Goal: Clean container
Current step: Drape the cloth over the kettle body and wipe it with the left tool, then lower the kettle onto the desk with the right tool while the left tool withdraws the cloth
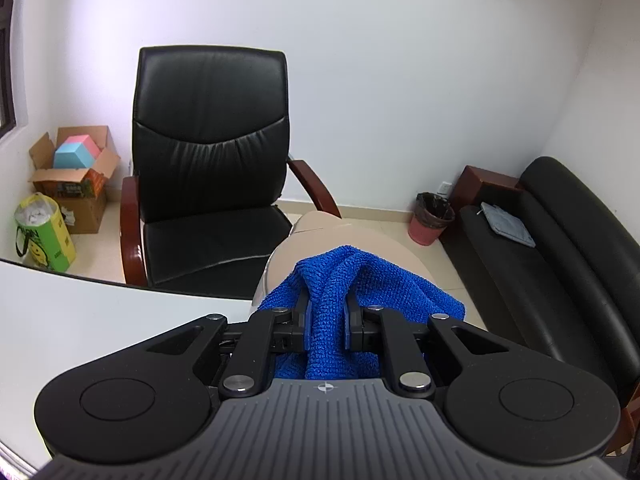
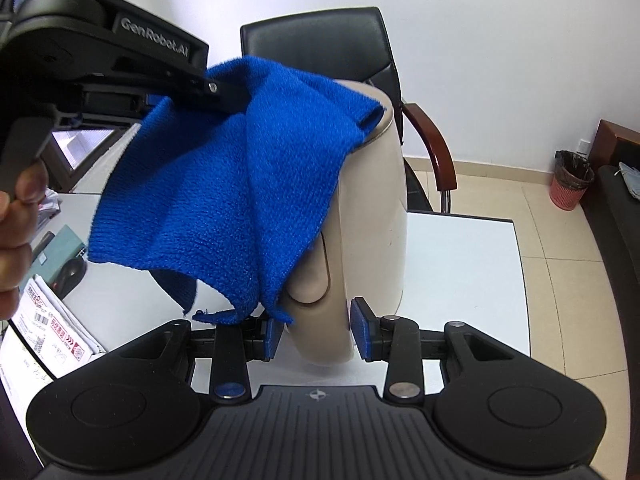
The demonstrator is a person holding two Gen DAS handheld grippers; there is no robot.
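Surface: white table, papers and a mouse at its left end
Room: black office chair, black sofa, white wall
Bins: pink wastebasket with a black liner; open cardboard box holding a pink and blue block
Container: beige jug, tipped over the table, blue cloth draped on its rim
Left gripper: clamped on the cloth
Right gripper: pads pressed on the jug's base end

Blue cloth covers most of the cream container's top and near side; opening not visible. In the left wrist view only a sliver of container shows past the cloth. Left of container, papers cut by frame edge, print unreadable.
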